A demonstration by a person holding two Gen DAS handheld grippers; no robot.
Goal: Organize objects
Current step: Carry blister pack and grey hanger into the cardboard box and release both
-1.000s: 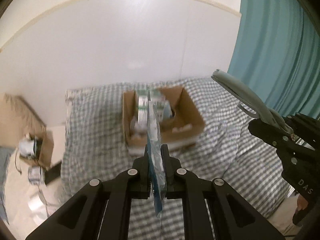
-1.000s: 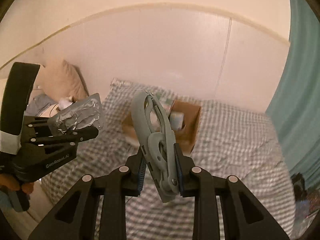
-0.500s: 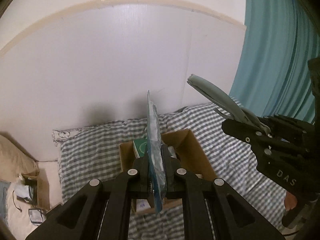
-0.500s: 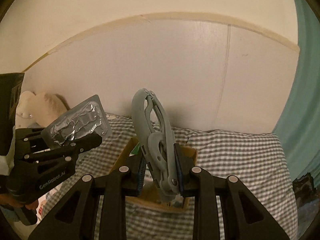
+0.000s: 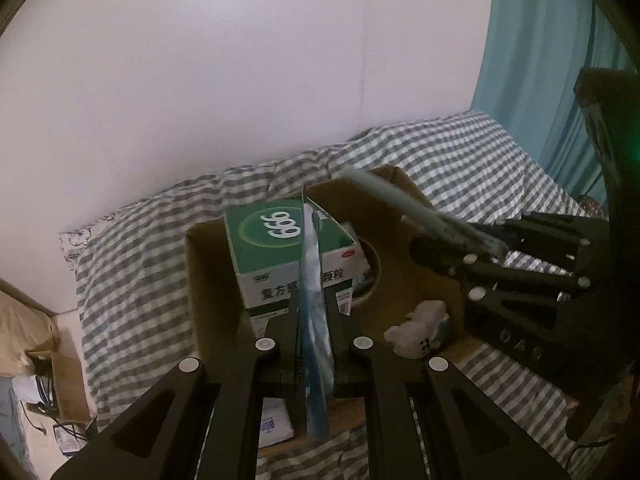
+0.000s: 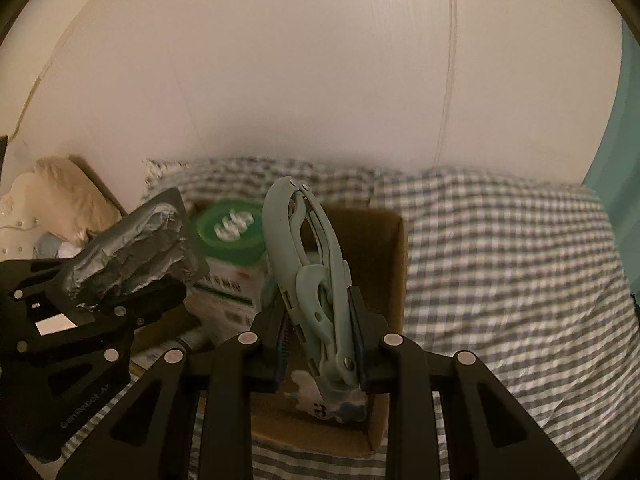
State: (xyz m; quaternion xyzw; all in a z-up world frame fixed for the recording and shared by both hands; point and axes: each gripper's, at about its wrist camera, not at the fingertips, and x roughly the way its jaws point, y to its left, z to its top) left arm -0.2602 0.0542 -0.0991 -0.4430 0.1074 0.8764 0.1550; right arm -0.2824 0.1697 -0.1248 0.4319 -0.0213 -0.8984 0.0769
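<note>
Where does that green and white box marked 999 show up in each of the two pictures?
Left wrist view: the green and white box sits at centre, inside the cardboard box, behind the held foil pack.
Right wrist view: it is left of centre, partly hidden.
Shared landmark: the small white figurine in the cardboard box.

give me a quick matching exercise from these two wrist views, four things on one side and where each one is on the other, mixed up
Things:
1. foil blister pack
2. grey-green clamp tool
3. green and white medicine box
4. small white figurine

Places:
A. clamped in the right gripper
B. lying on the bottom of the cardboard box, near its front right corner
C. clamped in the left gripper
D. standing in the left part of the cardboard box

Pairs: 1-C, 2-A, 3-D, 4-B
</note>
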